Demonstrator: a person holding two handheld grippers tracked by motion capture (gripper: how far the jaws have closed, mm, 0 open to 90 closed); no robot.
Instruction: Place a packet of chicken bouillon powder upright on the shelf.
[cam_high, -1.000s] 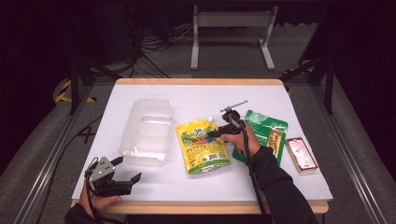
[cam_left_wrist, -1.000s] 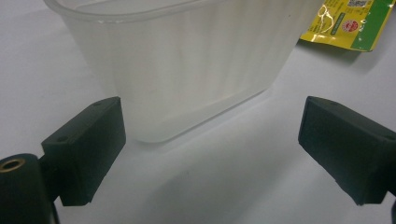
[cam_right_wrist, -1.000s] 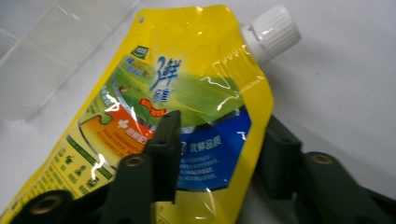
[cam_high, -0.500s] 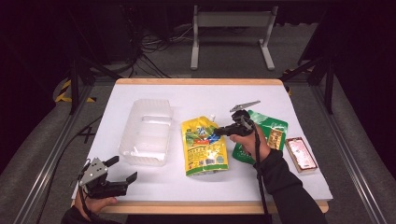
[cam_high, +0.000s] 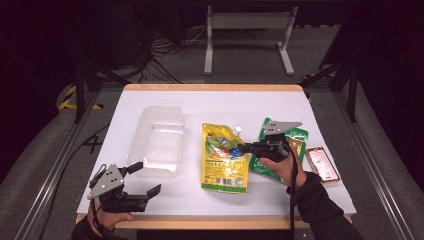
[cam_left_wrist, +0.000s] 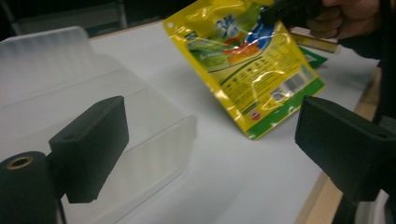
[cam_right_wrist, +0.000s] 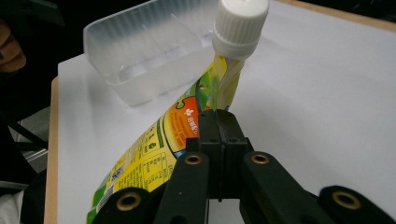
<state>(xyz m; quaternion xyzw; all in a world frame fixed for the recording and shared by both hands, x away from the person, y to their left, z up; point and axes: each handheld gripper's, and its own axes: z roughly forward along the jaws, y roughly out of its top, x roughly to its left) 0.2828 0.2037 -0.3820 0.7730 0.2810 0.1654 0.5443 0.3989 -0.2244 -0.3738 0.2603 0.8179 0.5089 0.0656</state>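
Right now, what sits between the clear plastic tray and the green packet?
In the high view, the yellow spouted pouch lies between the clear plastic tray and green packet, pinched by the right gripper.

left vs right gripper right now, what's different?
The left gripper is open, jaws wide apart and empty; the right gripper is shut on the yellow pouch, just below its white cap. The left gripper hangs at the table's near left corner beside the clear tray; the right gripper sits mid-table over the green packet. Both are hand-held, with black jaws.
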